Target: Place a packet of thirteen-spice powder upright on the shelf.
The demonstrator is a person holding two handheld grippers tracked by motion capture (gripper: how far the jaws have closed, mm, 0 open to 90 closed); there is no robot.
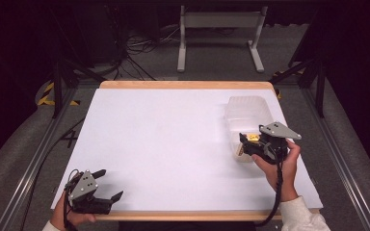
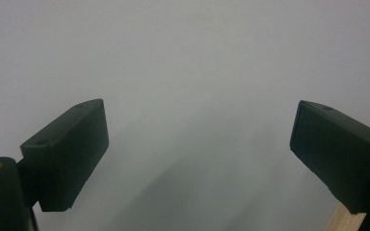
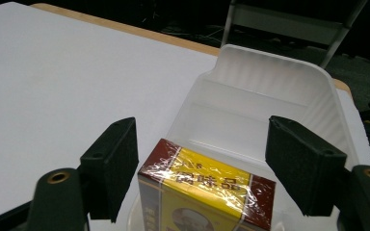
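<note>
A small yellow and brown box (image 3: 207, 185) wrapped in clear film stands upright at the near end of a clear plastic container (image 3: 270, 91). My right gripper (image 3: 202, 163) straddles the box with its jaws open; the left pad sits close to the box and a narrow gap shows at the right pad. In the high view the right gripper (image 1: 244, 144) hovers over the near end of the container (image 1: 248, 111) at the table's right side, with the box (image 1: 253, 138) between its jaws. My left gripper (image 1: 111, 185) rests open near the front left edge, with bare white surface between its jaws (image 2: 197, 144).
The white tabletop (image 1: 164, 144) has a wooden rim along its front and back. A white metal frame (image 1: 219, 29) and loose cables stand on the floor beyond the table. Black posts flank both sides.
</note>
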